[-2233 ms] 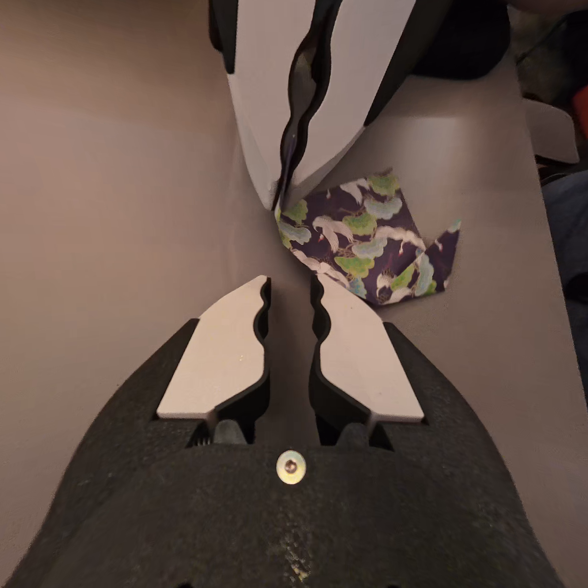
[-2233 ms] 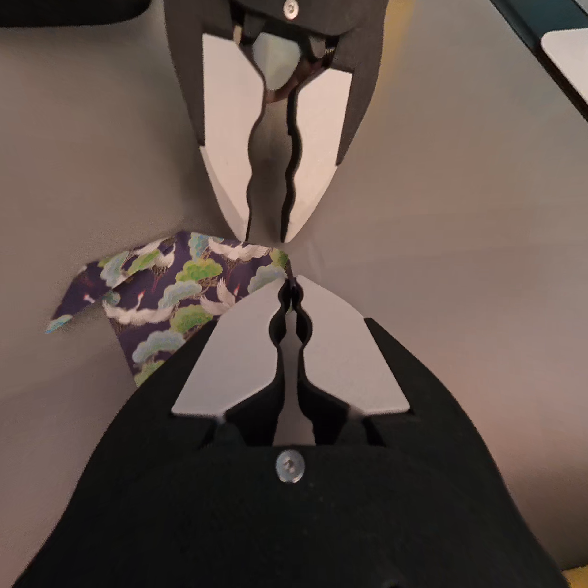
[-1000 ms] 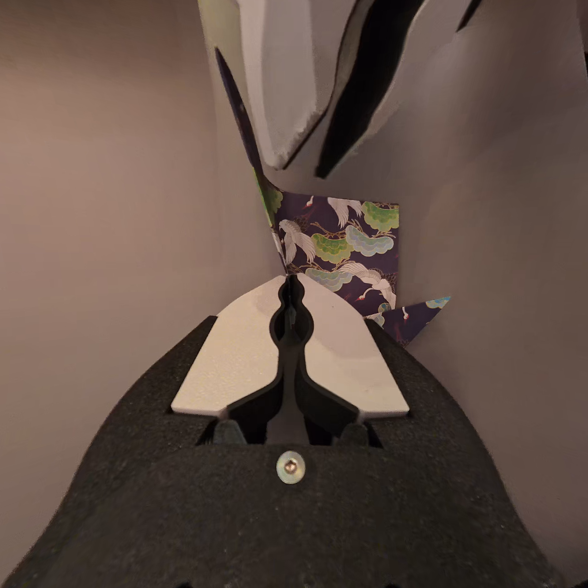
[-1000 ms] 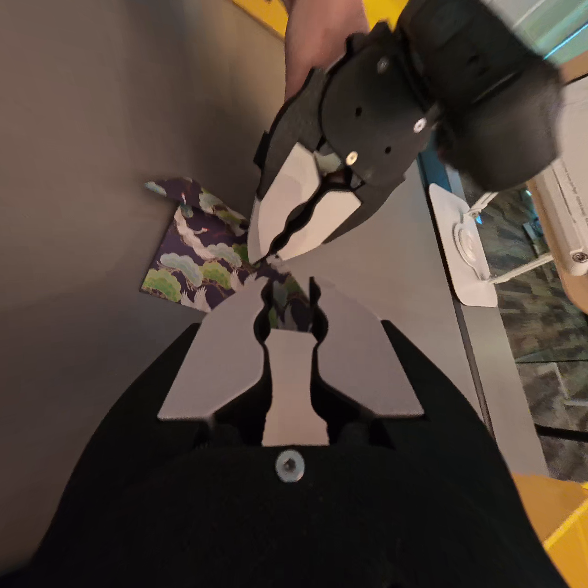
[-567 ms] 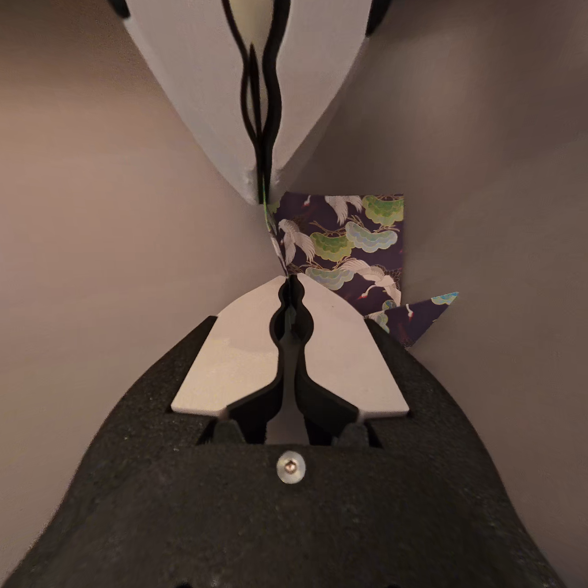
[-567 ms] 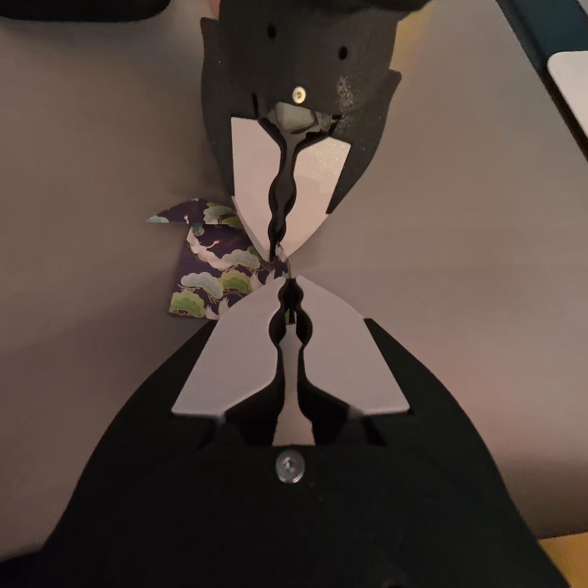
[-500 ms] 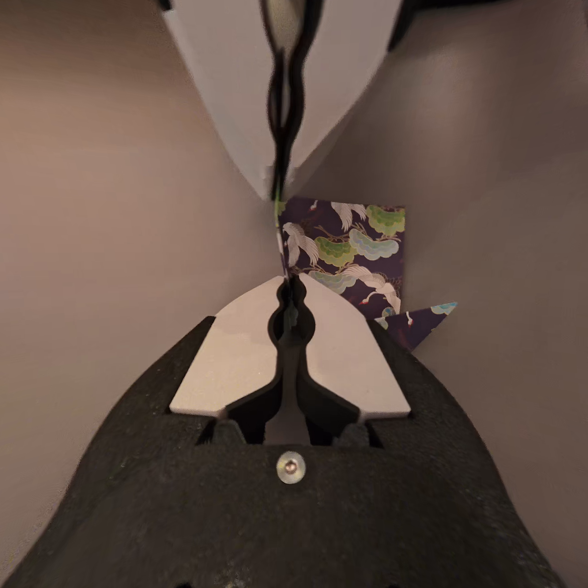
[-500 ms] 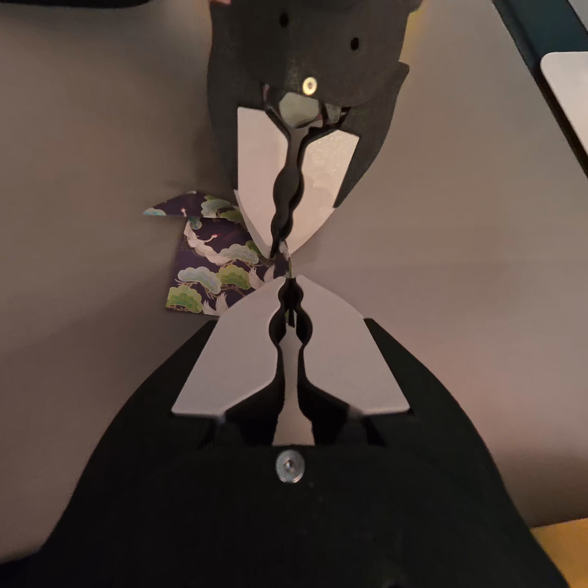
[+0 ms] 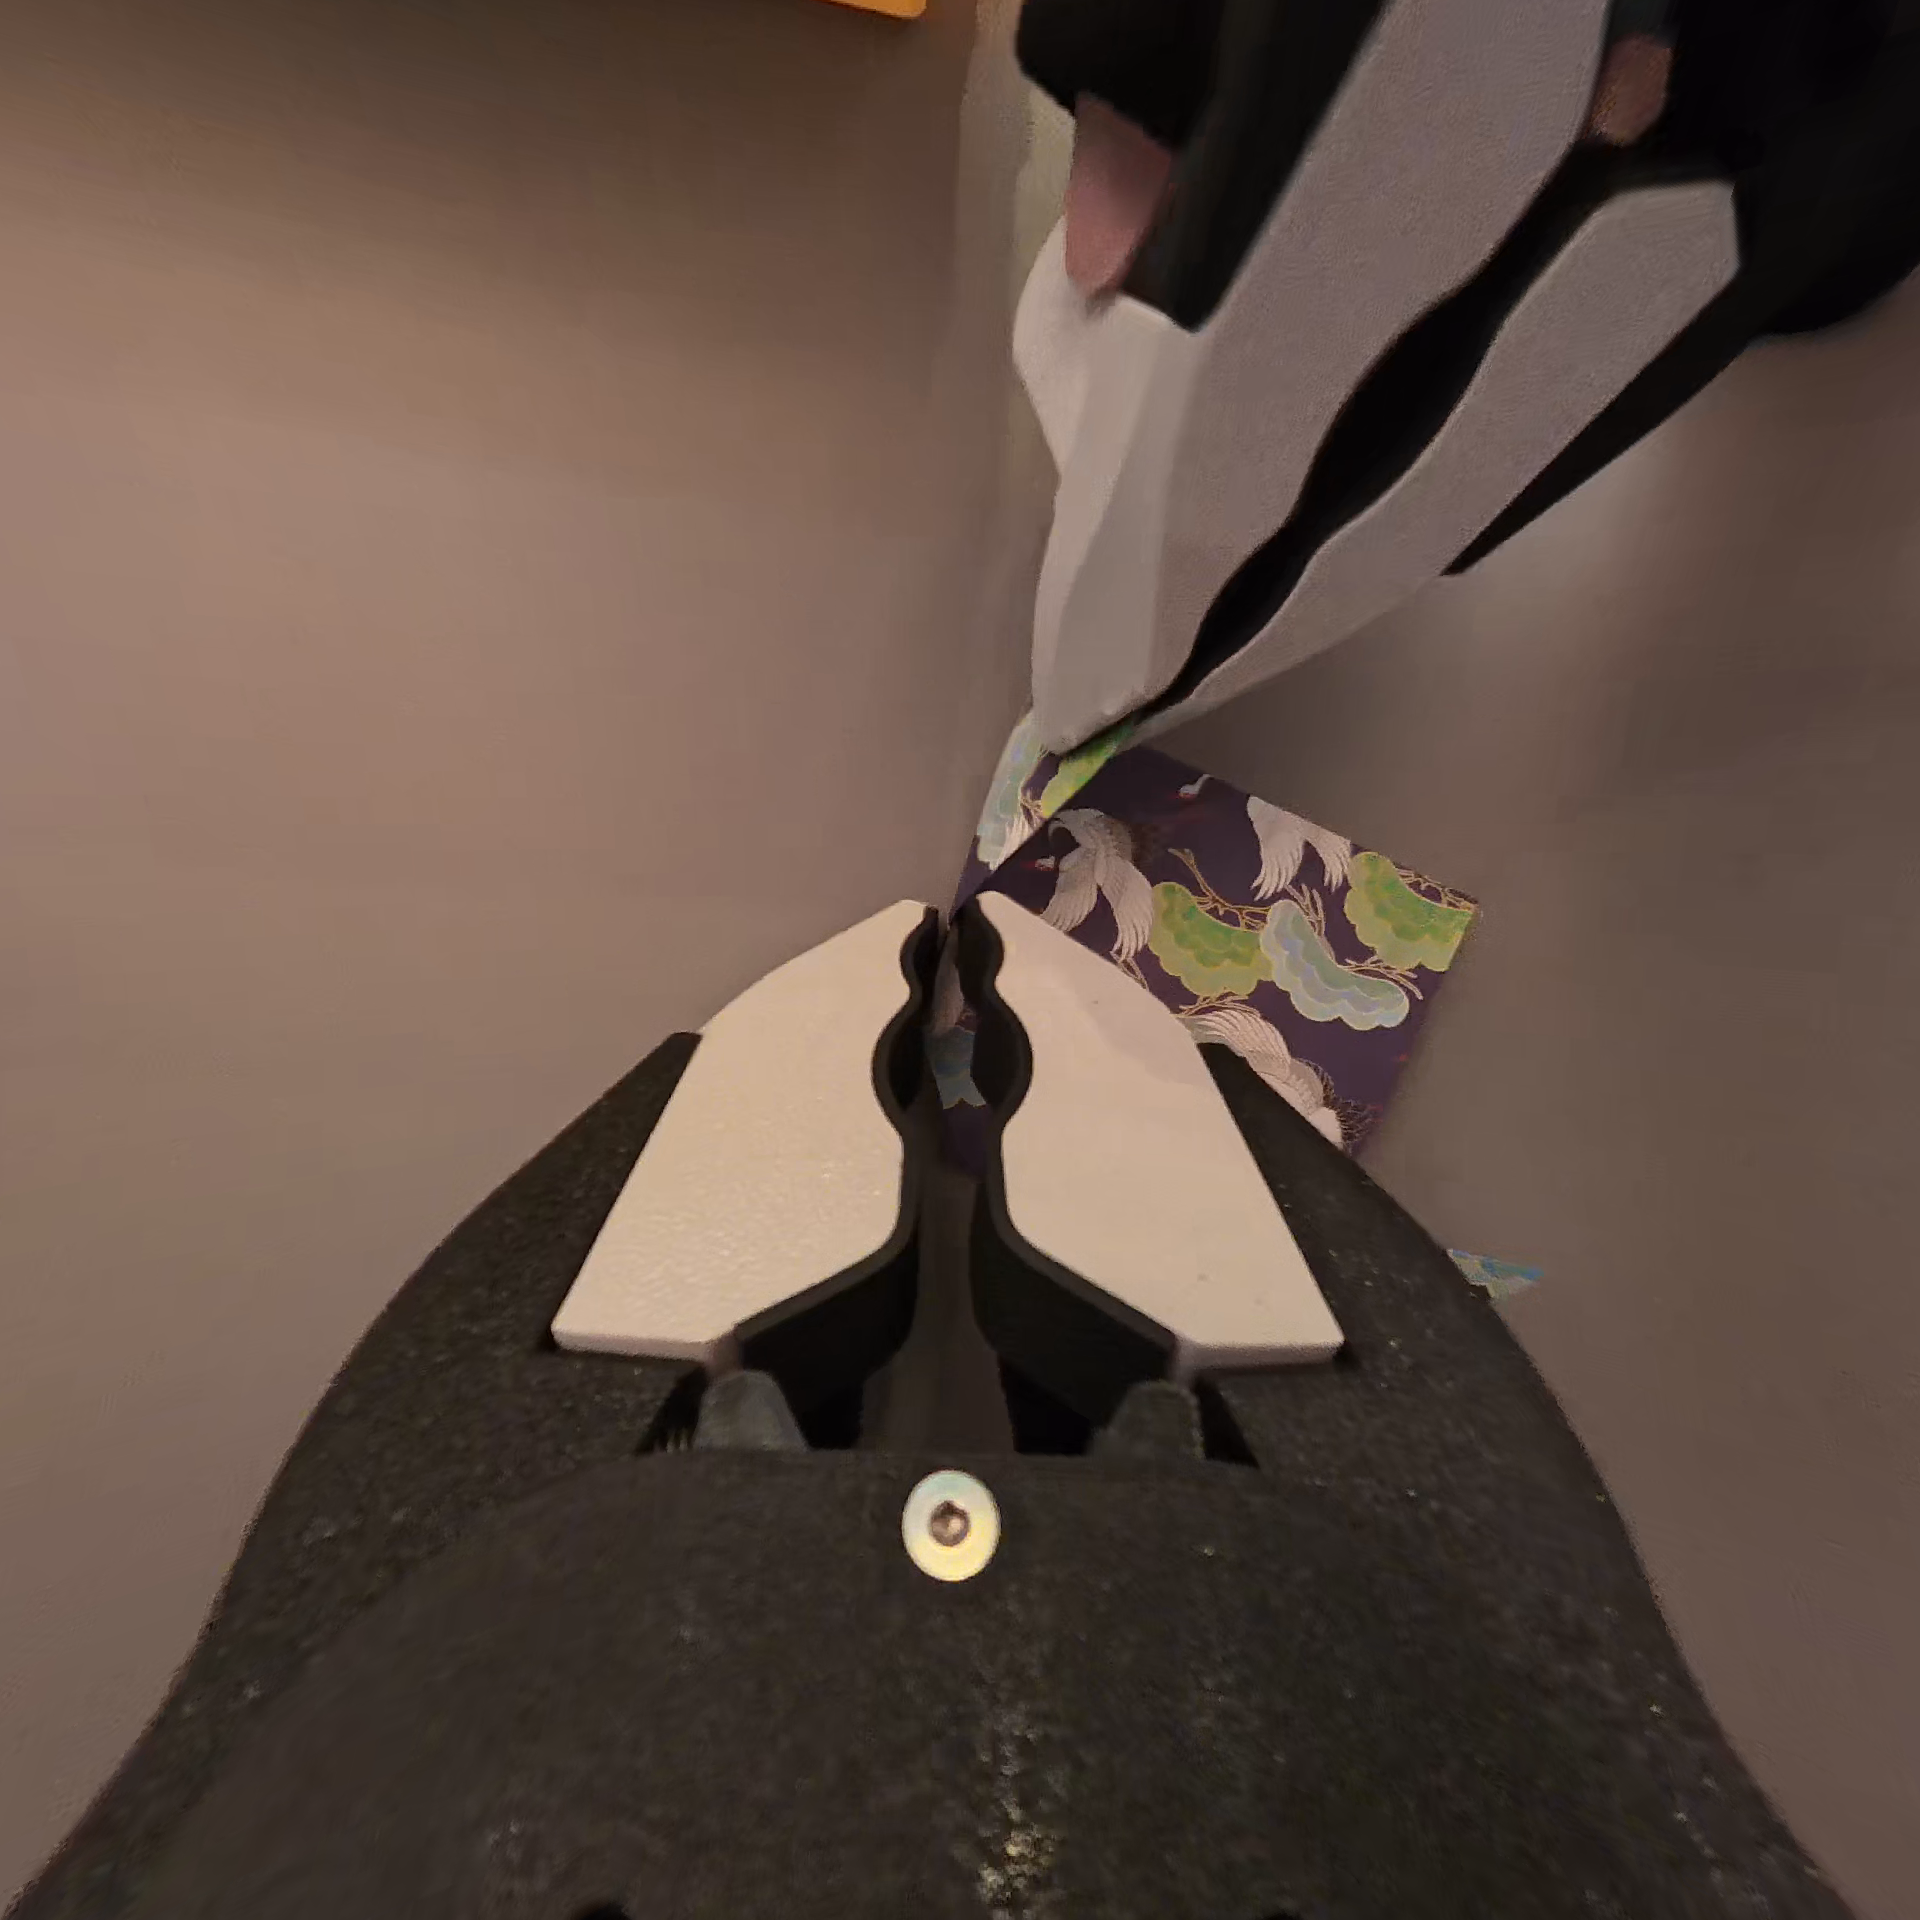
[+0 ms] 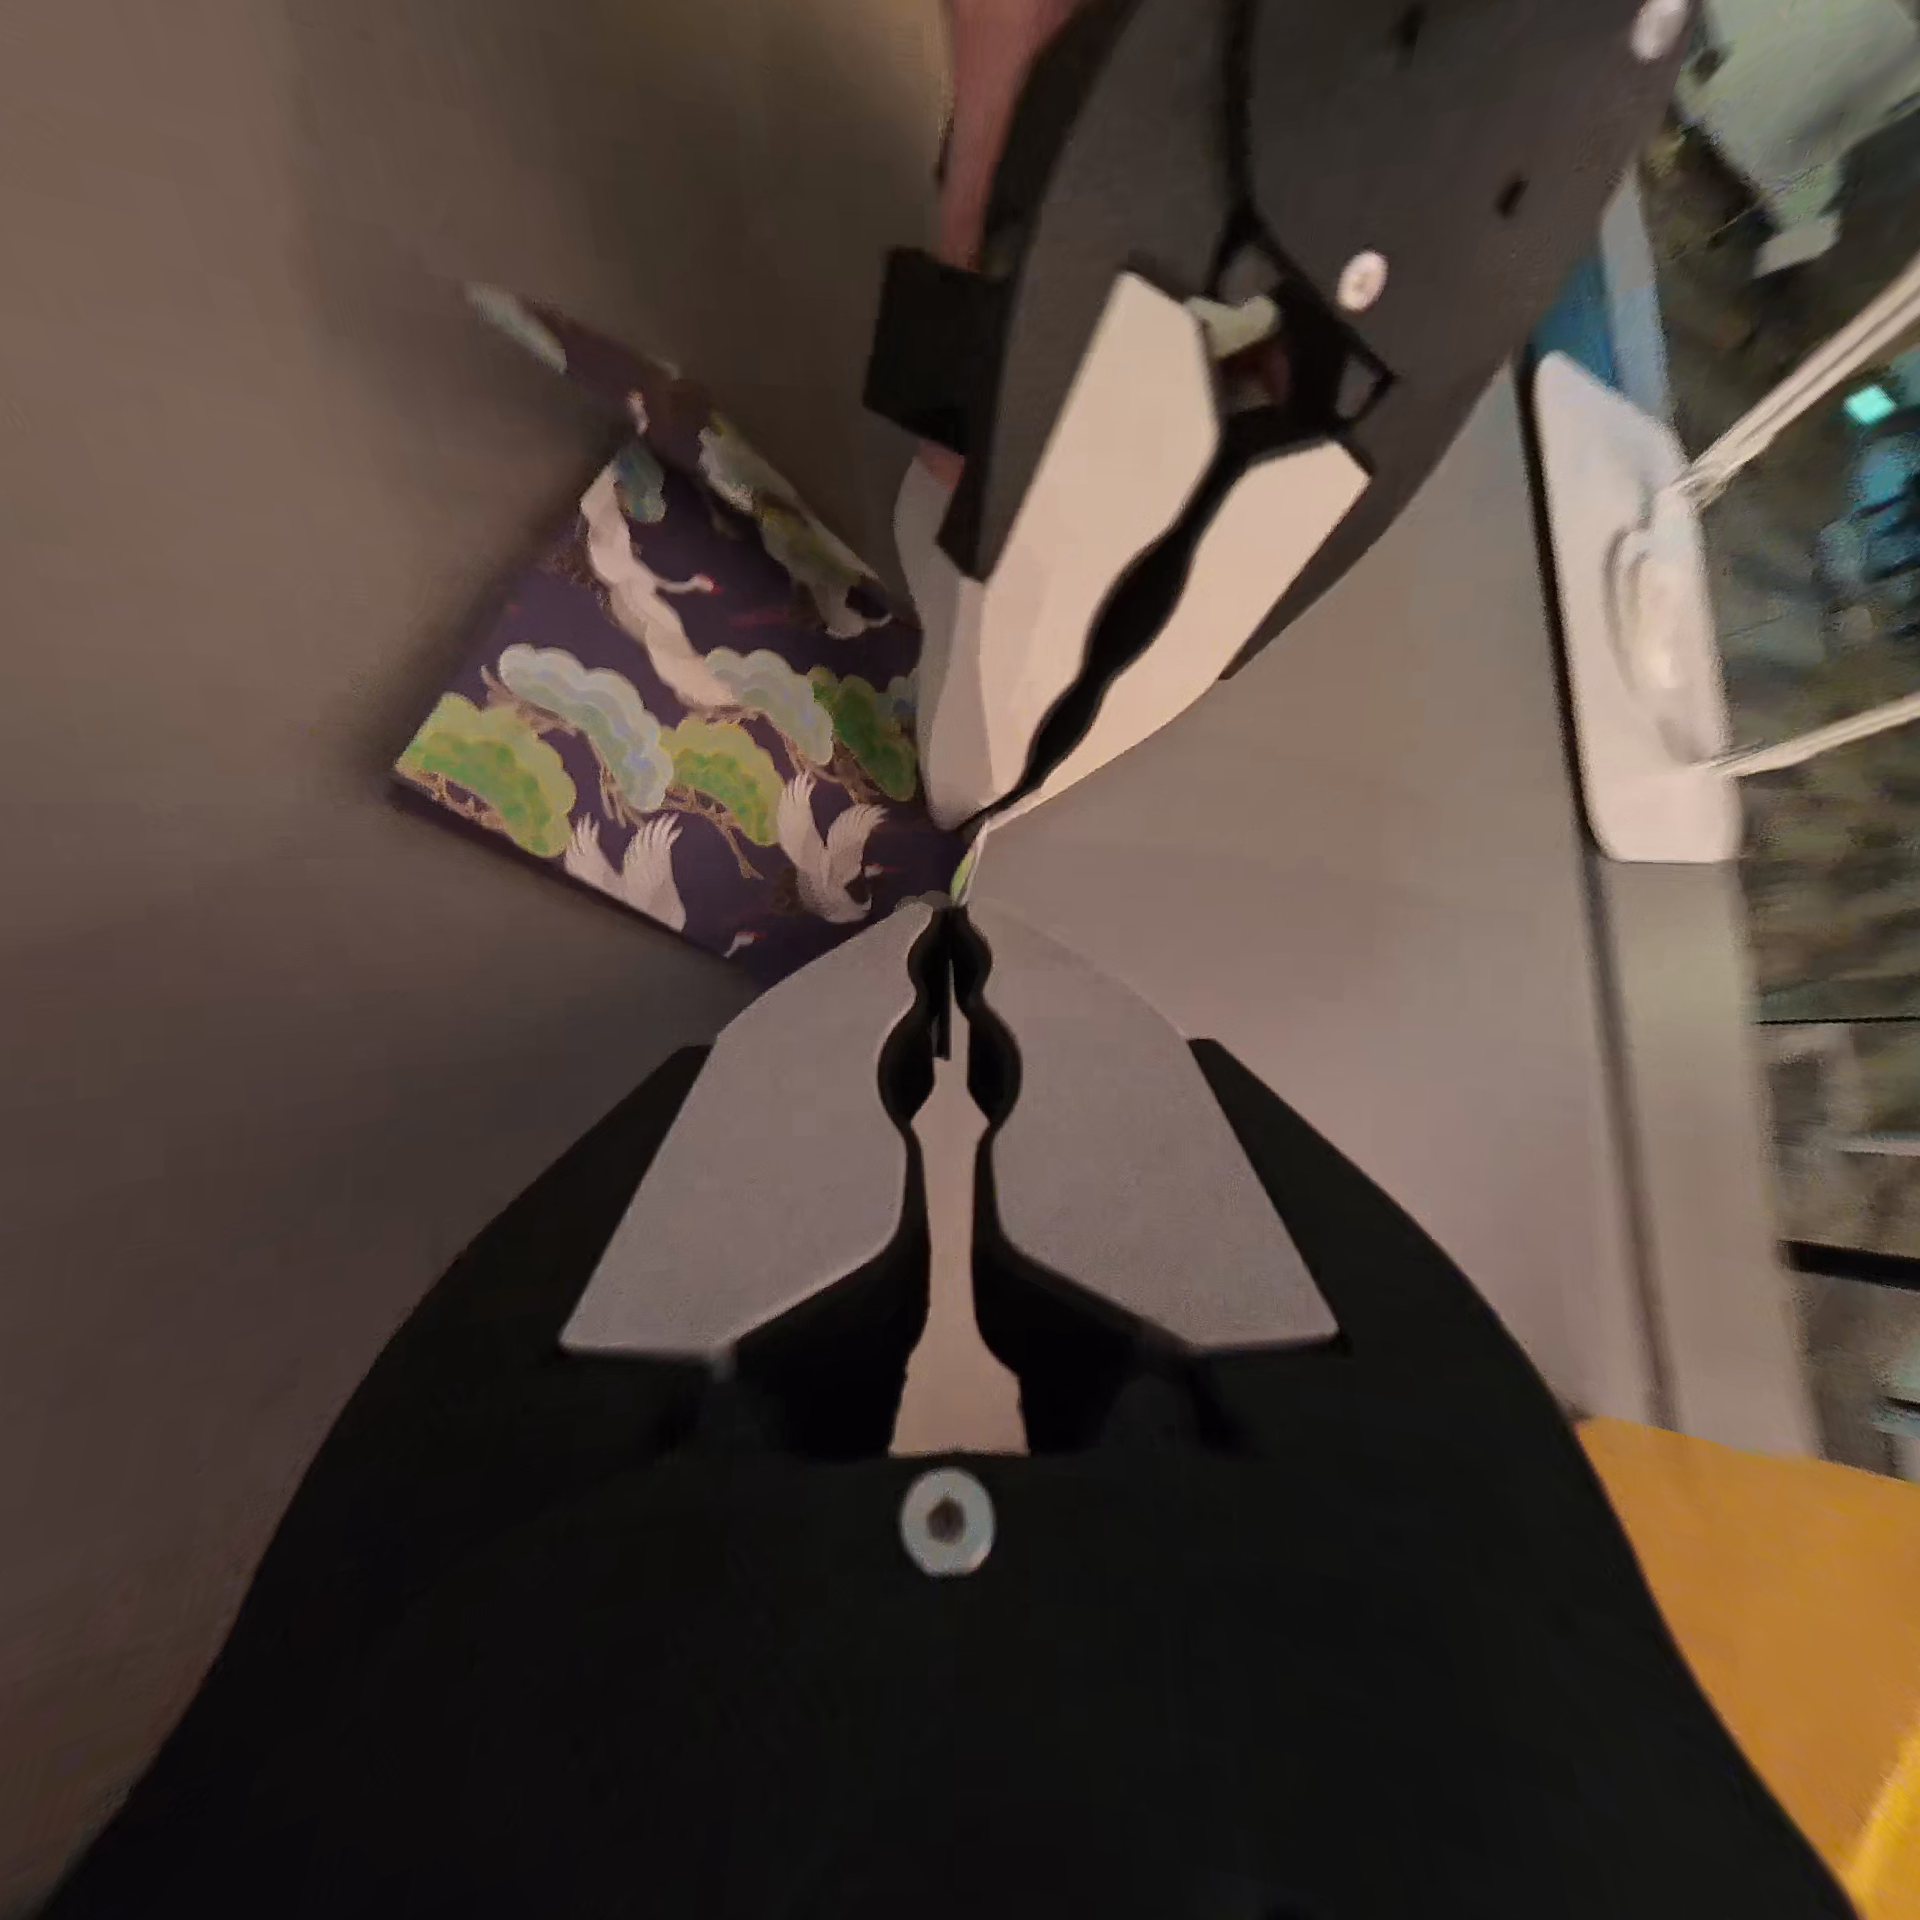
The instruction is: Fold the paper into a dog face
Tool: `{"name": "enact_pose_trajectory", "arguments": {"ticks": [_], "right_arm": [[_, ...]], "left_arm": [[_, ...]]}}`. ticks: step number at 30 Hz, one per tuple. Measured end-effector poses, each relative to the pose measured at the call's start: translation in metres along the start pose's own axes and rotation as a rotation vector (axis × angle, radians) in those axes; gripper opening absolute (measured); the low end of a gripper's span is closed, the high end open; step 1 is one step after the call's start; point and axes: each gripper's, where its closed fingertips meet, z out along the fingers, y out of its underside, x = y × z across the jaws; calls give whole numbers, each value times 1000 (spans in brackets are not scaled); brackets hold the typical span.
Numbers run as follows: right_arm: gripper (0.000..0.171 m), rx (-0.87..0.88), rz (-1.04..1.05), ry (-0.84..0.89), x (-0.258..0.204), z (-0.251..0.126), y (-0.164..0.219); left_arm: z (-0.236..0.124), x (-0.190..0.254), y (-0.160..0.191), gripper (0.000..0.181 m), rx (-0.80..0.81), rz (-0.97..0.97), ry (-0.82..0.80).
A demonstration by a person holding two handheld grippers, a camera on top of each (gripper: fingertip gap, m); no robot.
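The paper [image 9: 1247, 925] is dark purple with white cranes and green clouds, partly folded, held up off the grey table. It also shows in the right wrist view [image 10: 686, 717]. My left gripper [image 9: 951, 916] is shut on one edge of the paper. My right gripper [image 10: 948, 914] is shut on the same raised edge, tip to tip with the left one. In the left wrist view the right gripper [image 9: 1091, 732] comes in from the upper right. In the right wrist view the left gripper [image 10: 971, 821] comes in from above. A small folded corner [image 9: 1496, 1273] pokes out at the right.
The grey table [image 9: 416, 623] lies under both grippers. A white pad with a stand [image 10: 1631, 644] sits at the table's right side. A yellow surface [image 10: 1745, 1621] shows at the lower right. A hand [image 10: 961, 166] holds the left gripper.
Both grippers stay shut on the paper's edge. They have turned relative to each other, and the paper has swung and tilted with them; the right wrist view is blurred by motion.
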Motion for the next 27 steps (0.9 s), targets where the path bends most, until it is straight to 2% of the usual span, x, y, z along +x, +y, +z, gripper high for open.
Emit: {"name": "enact_pose_trajectory", "arguments": {"ticks": [1, 4, 7, 12, 16, 22, 27], "right_arm": [[1, -17, -61, 38, -2, 1, 0], [3, -40, -169, 58, -12, 4, -1], [15, -36, -61, -56, -22, 8, 0], [20, -31, 92, -253, -26, 6, 2], [23, -73, 130, -388, -32, 2, 5], [31, -74, 154, -502, -38, 1, 4], [34, -67, 177, -546, -40, 1, 4]], "left_arm": [[0, 0, 0, 3, 0, 2, -8], [0, 1, -1, 4, 7, -29, -10], [1, 0, -1, 4, 17, -25, -23], [1, 0, -1, 3, 10, -14, -23], [1, 0, 0, 3, -2, 26, -9], [1, -6, 0, 3, -38, 90, -8], [-4, -12, -2, 12, -52, 30, -10]]}}
